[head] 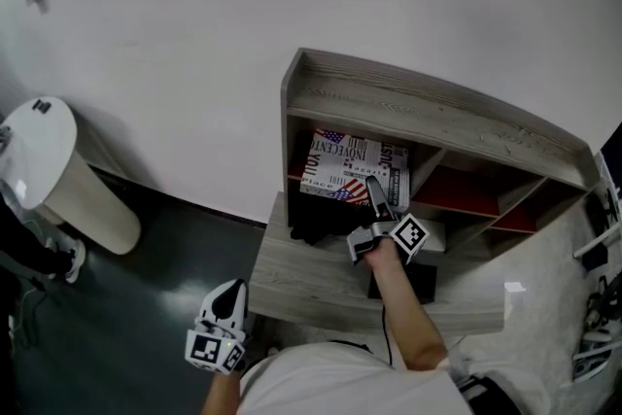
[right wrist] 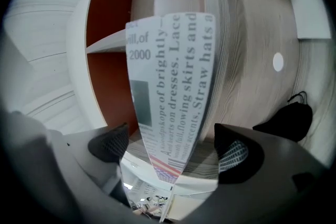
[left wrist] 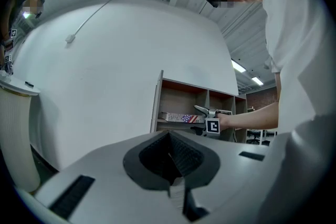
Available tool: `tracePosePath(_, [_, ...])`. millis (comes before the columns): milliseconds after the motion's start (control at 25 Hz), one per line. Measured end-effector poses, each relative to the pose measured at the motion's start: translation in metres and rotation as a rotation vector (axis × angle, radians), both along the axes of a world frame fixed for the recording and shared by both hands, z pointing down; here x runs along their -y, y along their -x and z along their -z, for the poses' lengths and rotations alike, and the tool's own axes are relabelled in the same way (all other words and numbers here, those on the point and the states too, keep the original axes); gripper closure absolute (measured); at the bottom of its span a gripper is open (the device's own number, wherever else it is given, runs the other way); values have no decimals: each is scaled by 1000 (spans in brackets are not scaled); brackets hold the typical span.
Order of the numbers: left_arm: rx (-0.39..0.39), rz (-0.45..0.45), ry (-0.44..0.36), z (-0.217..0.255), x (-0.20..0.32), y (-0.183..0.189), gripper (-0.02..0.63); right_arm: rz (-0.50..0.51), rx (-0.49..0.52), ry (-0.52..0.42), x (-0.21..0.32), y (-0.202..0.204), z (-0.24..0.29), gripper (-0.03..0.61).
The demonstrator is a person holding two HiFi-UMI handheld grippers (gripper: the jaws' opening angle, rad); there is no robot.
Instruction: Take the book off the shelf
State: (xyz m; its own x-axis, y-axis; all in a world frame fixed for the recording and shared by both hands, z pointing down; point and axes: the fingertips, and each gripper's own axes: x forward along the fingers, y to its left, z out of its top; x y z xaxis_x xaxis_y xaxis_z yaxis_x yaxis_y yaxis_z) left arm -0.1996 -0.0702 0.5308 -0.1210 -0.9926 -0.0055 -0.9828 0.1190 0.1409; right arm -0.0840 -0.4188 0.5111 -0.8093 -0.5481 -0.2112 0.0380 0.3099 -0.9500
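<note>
The book (head: 353, 169), with a newsprint cover and a stars-and-stripes patch, lies flat in the left compartment of the grey wooden shelf unit (head: 408, 102). My right gripper (head: 374, 194) reaches in at its near edge. In the right gripper view the book (right wrist: 170, 81) runs between the two wide-open jaws of the gripper (right wrist: 170, 144), and neither pad presses on it. My left gripper (head: 230, 298) hangs low at the bottom left, away from the shelf. In its own view the left gripper (left wrist: 170, 157) has its jaws together on nothing, and the book (left wrist: 178, 117) shows far off.
A black pouch (head: 316, 224) lies on the lower board below the book, and a black box (head: 403, 282) sits under my right wrist. The neighbouring compartments have red backs (head: 466, 192). A white cylindrical bin (head: 58, 175) stands on the dark floor at left.
</note>
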Motion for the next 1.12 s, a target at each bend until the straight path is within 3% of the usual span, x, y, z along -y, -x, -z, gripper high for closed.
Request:
tracePosePath(600, [-2, -37, -25, 3, -1, -12, 597, -45, 7, 85, 3, -5, -11, 97])
tracePosePath(680, [-7, -39, -16, -1, -6, -14, 597, -50, 18, 90, -1, -7, -14, 136])
tracePosePath(760, [-8, -37, -7, -3, -11, -16, 597, -66, 24, 101, -3, -11, -19, 224])
tracePosePath(960, [-7, -23, 10, -5, -26, -15, 597, -88, 87, 71, -3, -12, -12, 280])
tracePosePath(1120, [-18, -18, 31, -11, -43, -19, 597, -97, 115, 64, -8, -16, -16, 285])
